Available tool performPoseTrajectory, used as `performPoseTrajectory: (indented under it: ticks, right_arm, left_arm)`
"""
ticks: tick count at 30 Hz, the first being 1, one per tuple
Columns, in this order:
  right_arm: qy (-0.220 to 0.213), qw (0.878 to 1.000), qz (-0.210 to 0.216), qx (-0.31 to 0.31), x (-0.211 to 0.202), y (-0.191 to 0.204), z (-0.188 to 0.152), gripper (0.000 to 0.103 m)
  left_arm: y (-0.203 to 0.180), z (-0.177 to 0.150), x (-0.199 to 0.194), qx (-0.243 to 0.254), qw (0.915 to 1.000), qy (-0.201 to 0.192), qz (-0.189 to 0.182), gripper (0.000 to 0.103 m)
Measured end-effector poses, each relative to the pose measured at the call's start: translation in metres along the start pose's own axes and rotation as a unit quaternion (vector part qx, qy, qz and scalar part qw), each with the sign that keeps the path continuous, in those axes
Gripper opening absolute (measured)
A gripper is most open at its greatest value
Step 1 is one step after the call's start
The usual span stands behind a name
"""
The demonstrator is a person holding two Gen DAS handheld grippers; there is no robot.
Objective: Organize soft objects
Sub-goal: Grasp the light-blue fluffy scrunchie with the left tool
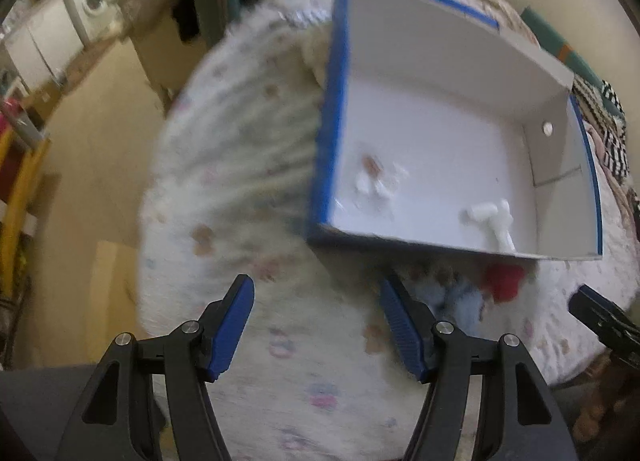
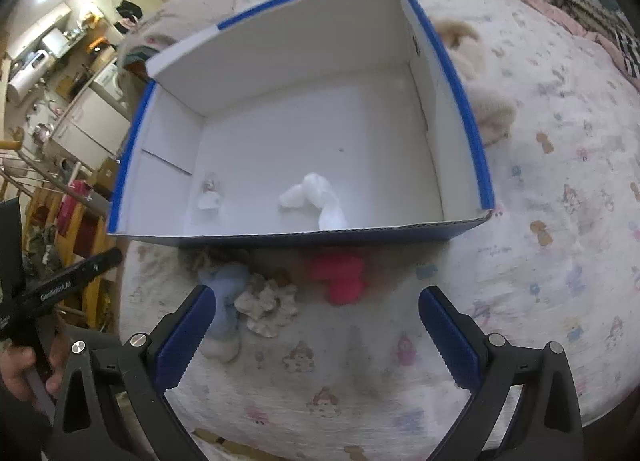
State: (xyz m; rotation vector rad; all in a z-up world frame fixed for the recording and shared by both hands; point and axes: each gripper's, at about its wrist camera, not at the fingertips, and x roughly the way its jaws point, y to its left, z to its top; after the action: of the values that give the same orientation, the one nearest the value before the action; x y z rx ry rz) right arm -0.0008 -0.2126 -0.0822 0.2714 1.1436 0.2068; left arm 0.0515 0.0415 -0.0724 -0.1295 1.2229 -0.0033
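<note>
A blue-edged white box [image 1: 332,133] [image 2: 460,73] lies on a patterned blanket. Inside are a white soft piece [image 1: 494,221] [image 2: 320,201] and a small white-and-brown soft toy [image 1: 376,177] [image 2: 210,195]. In front of the box lie a red soft item [image 1: 502,281] [image 2: 340,275], a light blue one [image 1: 460,305] [image 2: 226,293] and a cream lumpy one [image 2: 266,303]. My left gripper [image 1: 316,329] is open and empty, left of the blue item. My right gripper [image 2: 316,337] is open and empty, just short of the red item.
A beige plush [image 2: 480,97] lies right of the box. The blanket [image 1: 240,165] [image 2: 560,181] drops off to the floor at left. The other gripper's handle shows at the right edge of the left wrist view [image 1: 600,321] and at the left edge of the right wrist view [image 2: 60,285].
</note>
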Motion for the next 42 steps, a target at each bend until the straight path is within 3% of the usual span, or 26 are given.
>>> performPoseTrajectory:
  ticks: [10, 15, 20, 23, 24, 27, 33, 36, 38, 42]
  right_arm:
    - [0.027, 0.999, -0.017, 0.022, 0.019, -0.009, 0.005, 0.103]
    - [0.036, 0.999, -0.013, 0.027, 0.024, -0.012, 0.008, 0.103]
    - [0.046, 0.998, -0.009, 0.03, 0.03, -0.014, 0.011, 0.103]
    - [0.05, 0.998, -0.007, 0.029, 0.033, -0.013, 0.014, 0.103]
    - [0.049, 0.998, -0.005, 0.029, 0.033, -0.013, 0.015, 0.103]
    - [0.049, 0.998, -0.003, 0.025, 0.034, -0.013, 0.016, 0.103]
    - [0.054, 0.998, -0.009, 0.034, 0.034, -0.017, 0.014, 0.103]
    - [0.053, 0.998, -0.011, 0.041, 0.032, -0.021, 0.011, 0.103]
    - [0.056, 0.997, -0.01, 0.051, 0.031, -0.024, 0.009, 0.103]
    - [0.062, 0.996, -0.009, 0.063, 0.035, -0.028, 0.009, 0.103]
  left_arm:
    - [-0.067, -0.019, 0.038, 0.045, 0.9913, 0.09, -0.085, 0.063]
    - [-0.087, -0.024, 0.046, 0.074, 0.9888, 0.098, -0.085, 0.063]
    - [-0.093, -0.028, 0.066, 0.078, 0.985, 0.135, -0.073, 0.063]
    - [-0.091, -0.026, 0.072, 0.069, 0.984, 0.145, -0.077, 0.038]
    - [-0.09, -0.024, 0.073, 0.065, 0.9836, 0.148, -0.08, 0.037]
    - [-0.083, -0.022, 0.069, 0.069, 0.983, 0.145, -0.09, 0.017]
    - [-0.058, -0.027, 0.034, 0.078, 0.9826, 0.126, -0.111, 0.01]
    - [-0.04, -0.035, 0.013, 0.088, 0.9779, 0.135, -0.133, 0.01]
    - [-0.031, -0.038, 0.009, 0.092, 0.9777, 0.138, -0.129, 0.01]
    - [-0.009, -0.031, 0.009, 0.066, 0.9869, 0.117, -0.089, 0.01]
